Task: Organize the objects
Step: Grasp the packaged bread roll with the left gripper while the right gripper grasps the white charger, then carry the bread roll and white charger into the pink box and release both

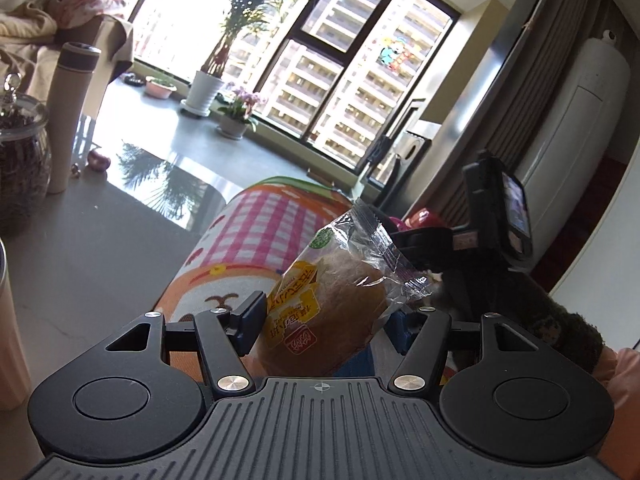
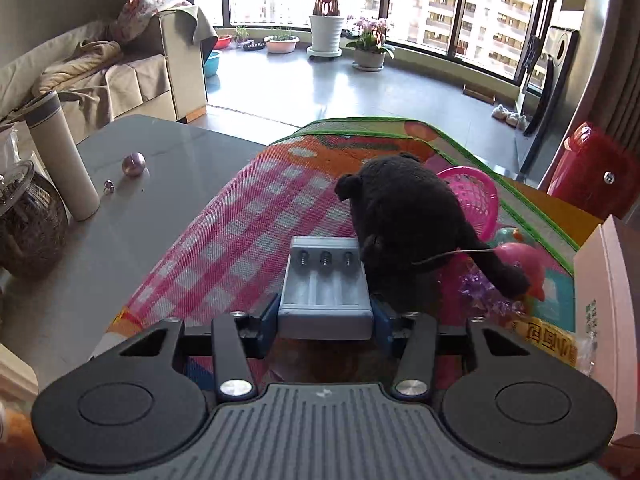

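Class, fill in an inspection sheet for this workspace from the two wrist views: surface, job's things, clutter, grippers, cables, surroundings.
Surface: grey glossy table, partly covered by a colourful pink-checked mesh cover.
Job's things: wrapped bread bun in clear plastic; grey three-slot battery holder; black plush toy.
Clutter: white cylindrical flask, glass jar of dark dried contents, pink plastic basket.
Grippers: left gripper shut on the bun; right gripper shut on the battery holder.
Cables: nothing seen.
Surroundings: beige sofa, potted plants, large windows.
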Tool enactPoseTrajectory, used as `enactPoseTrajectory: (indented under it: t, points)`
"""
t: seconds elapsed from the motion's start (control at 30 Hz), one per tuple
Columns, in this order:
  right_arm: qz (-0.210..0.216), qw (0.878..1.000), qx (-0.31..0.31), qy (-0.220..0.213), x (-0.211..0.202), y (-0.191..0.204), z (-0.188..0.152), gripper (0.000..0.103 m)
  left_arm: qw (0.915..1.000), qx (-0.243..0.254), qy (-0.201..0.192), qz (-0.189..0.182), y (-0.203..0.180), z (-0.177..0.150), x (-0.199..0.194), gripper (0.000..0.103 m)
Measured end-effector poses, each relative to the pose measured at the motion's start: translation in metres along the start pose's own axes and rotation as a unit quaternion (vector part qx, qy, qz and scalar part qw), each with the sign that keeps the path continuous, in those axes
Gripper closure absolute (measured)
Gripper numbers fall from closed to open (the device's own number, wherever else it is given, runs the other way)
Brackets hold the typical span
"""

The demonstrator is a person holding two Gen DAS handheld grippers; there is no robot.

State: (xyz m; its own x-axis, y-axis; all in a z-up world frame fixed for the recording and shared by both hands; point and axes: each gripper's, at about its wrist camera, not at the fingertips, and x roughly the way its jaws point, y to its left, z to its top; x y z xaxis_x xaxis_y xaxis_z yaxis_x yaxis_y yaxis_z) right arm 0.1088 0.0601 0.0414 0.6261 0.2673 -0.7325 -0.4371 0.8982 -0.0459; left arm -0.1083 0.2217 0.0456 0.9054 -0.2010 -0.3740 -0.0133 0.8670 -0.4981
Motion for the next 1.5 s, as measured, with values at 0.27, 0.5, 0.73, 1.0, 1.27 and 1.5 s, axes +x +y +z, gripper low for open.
enactPoseTrajectory:
  t: [0.27, 0.5, 0.73, 1.0, 1.27, 1.5]
  points:
    - [-0.002, 0.999, -0.048, -0.015, -0.115, -0.036, -0.089, 0.056, 0.999, -0.005, 0.016, -0.041, -0.009, -0.02, 0.0, 0.036]
    - [-0.068, 0.998, -0.01, 0.005, -0.171, -0.092, -0.176, 0.056, 0.9961, 0.016, 0.049, -0.071, -0.043, -0.031, 0.012, 0.036]
    - [-0.05, 0.997, 0.053, -0.003, -0.173, -0.127, -0.202, 0.043, 0.9882, 0.07, 0.106, -0.086, -0.089, -0.048, 0.032, 0.036]
    - [-0.035, 0.998, 0.056, -0.013, -0.141, -0.129, -0.196, 0.051, 0.9769, 0.139, 0.146, -0.071, -0.129, -0.064, 0.039, 0.036]
    - [-0.038, 0.993, 0.074, -0.079, -0.199, -0.148, -0.213, 0.056, 0.9641, 0.206, 0.107, -0.128, -0.204, -0.035, 0.064, 0.036]
    - [-0.075, 0.982, 0.109, -0.138, -0.247, -0.18, -0.217, 0.056, 0.9637, 0.21, 0.028, -0.162, -0.293, 0.021, 0.155, 0.034]
